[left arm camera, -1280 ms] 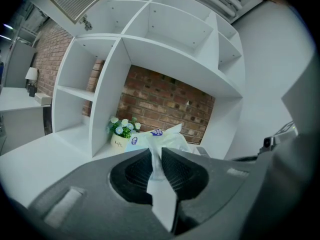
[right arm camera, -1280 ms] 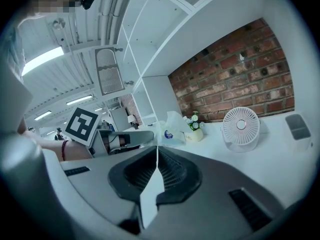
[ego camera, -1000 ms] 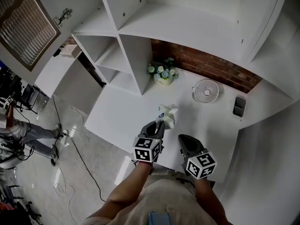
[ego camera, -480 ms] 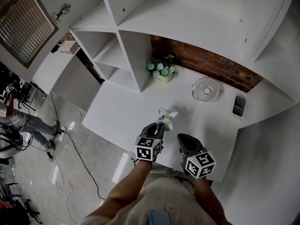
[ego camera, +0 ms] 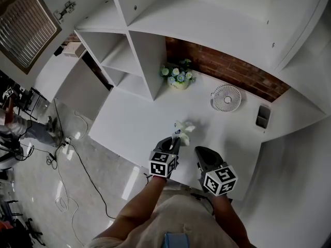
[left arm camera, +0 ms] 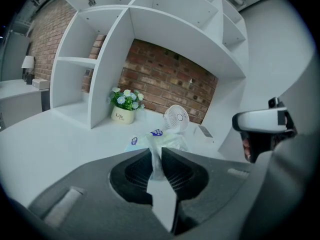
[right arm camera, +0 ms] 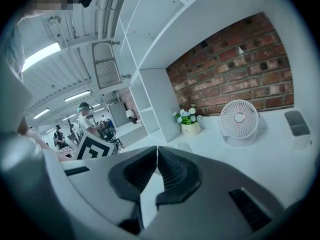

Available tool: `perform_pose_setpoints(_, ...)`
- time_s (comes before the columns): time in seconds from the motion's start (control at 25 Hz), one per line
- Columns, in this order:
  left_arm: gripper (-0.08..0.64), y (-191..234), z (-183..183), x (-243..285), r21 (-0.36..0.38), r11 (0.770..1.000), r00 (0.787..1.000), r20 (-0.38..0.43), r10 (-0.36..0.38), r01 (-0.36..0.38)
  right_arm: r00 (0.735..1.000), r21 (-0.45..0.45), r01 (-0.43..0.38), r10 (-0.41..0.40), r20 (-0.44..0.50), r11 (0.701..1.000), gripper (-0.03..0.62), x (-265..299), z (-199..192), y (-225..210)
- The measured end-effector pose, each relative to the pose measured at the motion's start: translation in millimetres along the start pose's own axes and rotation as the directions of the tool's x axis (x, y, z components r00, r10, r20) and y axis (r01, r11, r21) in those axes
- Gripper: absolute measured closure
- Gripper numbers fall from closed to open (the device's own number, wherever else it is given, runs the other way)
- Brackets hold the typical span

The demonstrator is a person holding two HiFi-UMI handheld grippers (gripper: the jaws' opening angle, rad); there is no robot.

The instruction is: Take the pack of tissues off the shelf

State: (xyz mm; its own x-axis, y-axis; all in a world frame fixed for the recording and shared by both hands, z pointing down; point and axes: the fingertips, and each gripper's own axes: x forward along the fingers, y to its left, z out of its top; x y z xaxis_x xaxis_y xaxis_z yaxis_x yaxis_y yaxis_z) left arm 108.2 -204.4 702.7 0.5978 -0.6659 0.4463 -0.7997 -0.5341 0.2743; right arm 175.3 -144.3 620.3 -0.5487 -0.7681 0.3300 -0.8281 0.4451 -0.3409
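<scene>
Fingers (left arm camera: pixel 131 173) of the left gripper (ego camera: pixel 176 140) are clamped on the wrapper of the pack of tissues (ego camera: pixel 184 129), which sticks out at their 12 o'clock over the white tabletop (ego camera: pixel 134 123). At its 3 o'clock, the right gripper (ego camera: pixel 201 154) keeps its fingers (right arm camera: pixel 172 173) clenched together, empty.

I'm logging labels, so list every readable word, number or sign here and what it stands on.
"Life": on the flower pot; the smaller line beneath it is too small to read.
Blue logos on the pack of tissues: too blurred to read.
Nothing else is legible.
</scene>
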Motion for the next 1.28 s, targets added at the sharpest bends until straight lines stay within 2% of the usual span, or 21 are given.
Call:
perform_pose_setpoints(0.36,0.503,-1,-10,7,0.016,1.000,1.000,0.007,-0.008,0.008,1.000,0.003,0.000,0.000,-0.001,1.000,0.574,-1,-3,-2)
perform_pose_setpoints(0.96,0.501,8,-39,7,0.009,1.000,0.999,-0.053,0.000,0.000,1.000,-0.003,-0.002,0.002,-0.009,1.000,0.574,0,-4,1)
perform_pose_setpoints(1.08,0.453,9,-45,6,0.010,1.000,0.998,-0.067,0.003,-0.003,1.000,-0.006,-0.006,0.006,-0.010,1.000,0.574,0,-4,3)
perform_pose_setpoints(1.28,0.420,12,-44,2,0.014,1.000,0.997,-0.073,0.006,-0.005,1.000,-0.013,-0.013,0.013,-0.006,1.000,0.574,1,-2,6)
